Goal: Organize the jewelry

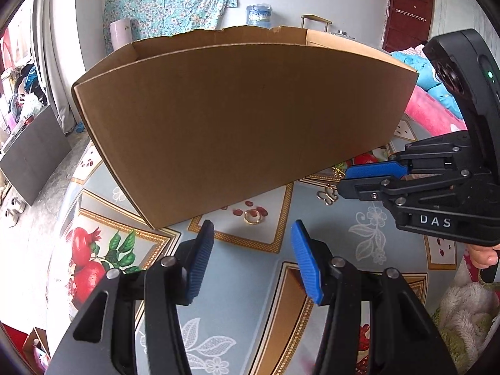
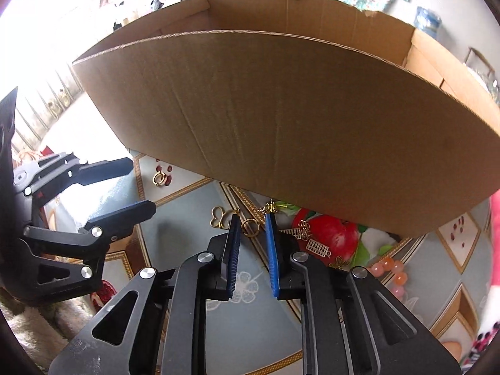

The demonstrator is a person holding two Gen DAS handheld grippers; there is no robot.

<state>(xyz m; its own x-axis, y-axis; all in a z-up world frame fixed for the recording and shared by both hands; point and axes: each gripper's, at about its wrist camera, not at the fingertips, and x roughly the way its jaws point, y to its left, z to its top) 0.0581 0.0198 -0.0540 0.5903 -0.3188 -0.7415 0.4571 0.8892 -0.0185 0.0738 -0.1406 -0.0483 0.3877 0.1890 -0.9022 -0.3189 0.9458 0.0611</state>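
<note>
Gold jewellery lies on a patterned tablecloth [image 2: 187, 237] in front of a big cardboard box [image 2: 281, 109]. My right gripper [image 2: 252, 218] points down at a small gold ring [image 2: 250, 228], which sits between its blue pads with a gap on the right side. A heart-shaped charm [image 2: 219, 217] lies just left of it and a knot charm [image 2: 270, 207] just behind. My left gripper [image 1: 253, 229] stands open over the cloth, a gold hoop [image 1: 253, 217] just ahead of its tips. It holds nothing. The right gripper [image 1: 343, 177] shows at the right of the left wrist view.
The cardboard box [image 1: 234, 125] fills the space behind both grippers, its near wall close to the jewellery. Comb-shaped gold pieces [image 2: 318, 247] and a pink bead bracelet [image 2: 390, 270] lie to the right. The left gripper [image 2: 137, 187] is close on the left. A person's thumb [image 1: 487, 257] shows.
</note>
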